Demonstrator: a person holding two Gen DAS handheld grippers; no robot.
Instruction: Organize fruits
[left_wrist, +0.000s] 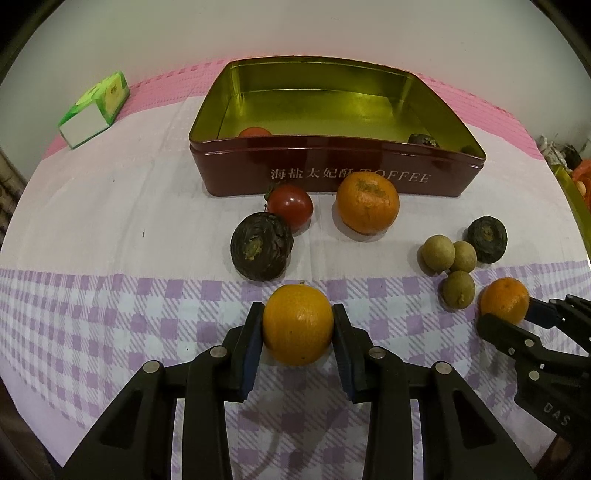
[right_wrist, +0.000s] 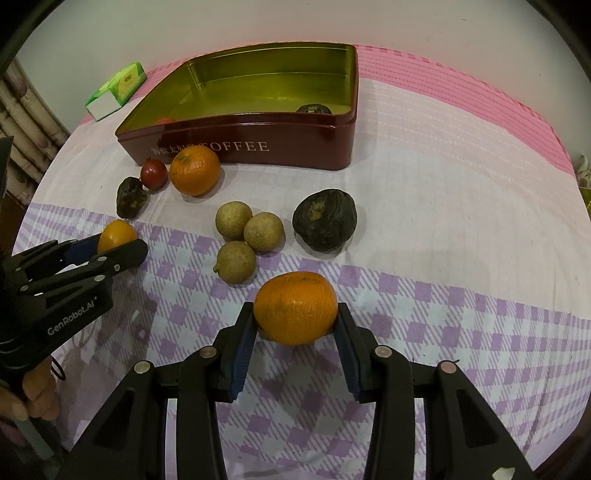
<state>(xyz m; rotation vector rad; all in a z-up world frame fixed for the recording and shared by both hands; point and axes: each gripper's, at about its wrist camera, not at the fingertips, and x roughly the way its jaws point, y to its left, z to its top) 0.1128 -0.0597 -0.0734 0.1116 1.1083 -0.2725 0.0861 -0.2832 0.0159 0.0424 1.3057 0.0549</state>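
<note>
My left gripper (left_wrist: 297, 314) is shut on a small orange (left_wrist: 297, 332) that rests on the checked cloth. To its right, my right gripper (right_wrist: 295, 308) is shut on another orange (right_wrist: 295, 321), also low on the cloth. Each gripper shows at the edge of the other's view, with its orange (right_wrist: 116, 232) (left_wrist: 504, 299). Beyond them stands an open dark-red toffee tin (left_wrist: 332, 155) holding a tomato (left_wrist: 255, 132) and a dark wrinkled fruit (left_wrist: 423, 139). In front of the tin lie a tomato (left_wrist: 290, 208), a third orange (left_wrist: 367, 206), two dark fruits (left_wrist: 261, 248) (left_wrist: 487, 238) and three brownish-green longans (left_wrist: 436, 254).
A green tissue pack (left_wrist: 94, 107) lies at the back left, beside the tin. The cloth-covered table ends in a pink edge (right_wrist: 480, 92) before a white wall. A person's hand (right_wrist: 33, 398) holds the left gripper at the lower left.
</note>
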